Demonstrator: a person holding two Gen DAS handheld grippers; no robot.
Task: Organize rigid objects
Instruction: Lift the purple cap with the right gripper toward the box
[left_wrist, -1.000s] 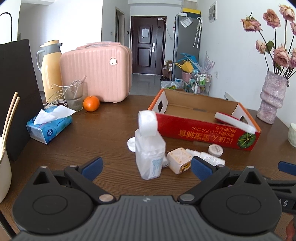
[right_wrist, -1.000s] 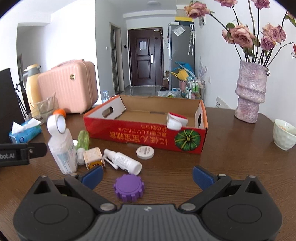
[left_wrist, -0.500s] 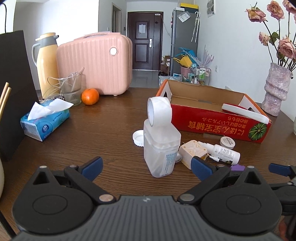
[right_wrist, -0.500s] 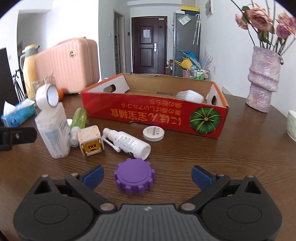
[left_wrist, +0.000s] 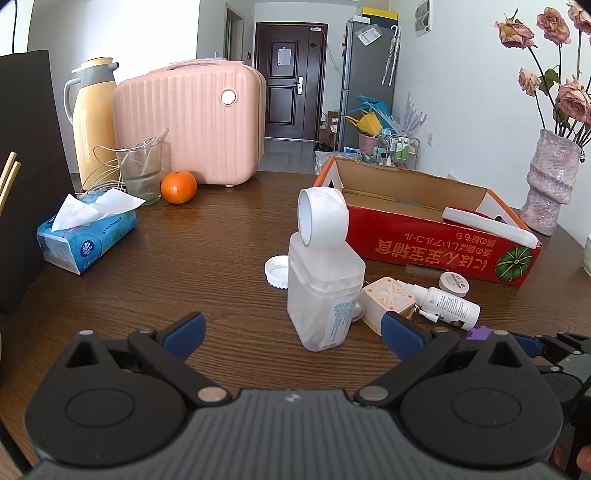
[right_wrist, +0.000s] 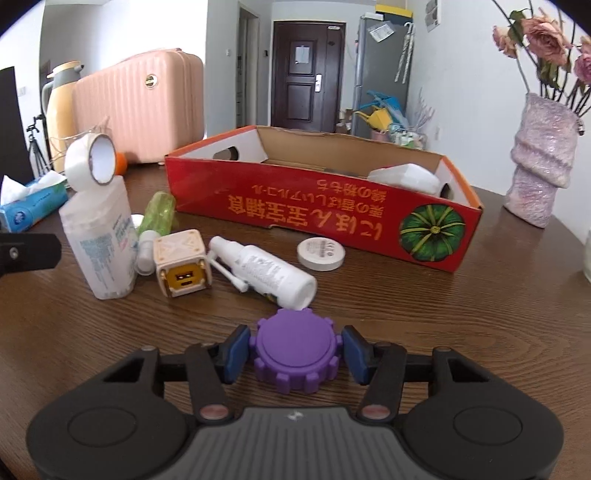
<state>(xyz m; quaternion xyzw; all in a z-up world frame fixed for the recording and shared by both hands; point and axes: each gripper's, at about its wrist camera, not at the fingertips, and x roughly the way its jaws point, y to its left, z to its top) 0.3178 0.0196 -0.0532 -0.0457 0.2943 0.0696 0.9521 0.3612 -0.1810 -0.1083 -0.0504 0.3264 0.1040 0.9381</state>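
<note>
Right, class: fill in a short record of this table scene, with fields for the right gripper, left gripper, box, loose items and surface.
right gripper: jaws have just been closing, blue pads against the purple cap
left gripper: open, holding nothing
box: red cardboard, open top, a white object inside
loose items: spray bottle lying down, cube toy, tall white container, round tin
surface: dark wooden table

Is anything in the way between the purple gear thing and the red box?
Yes. The white spray bottle lies right beyond the purple gear, and the round white tin sits before the red box.
</note>
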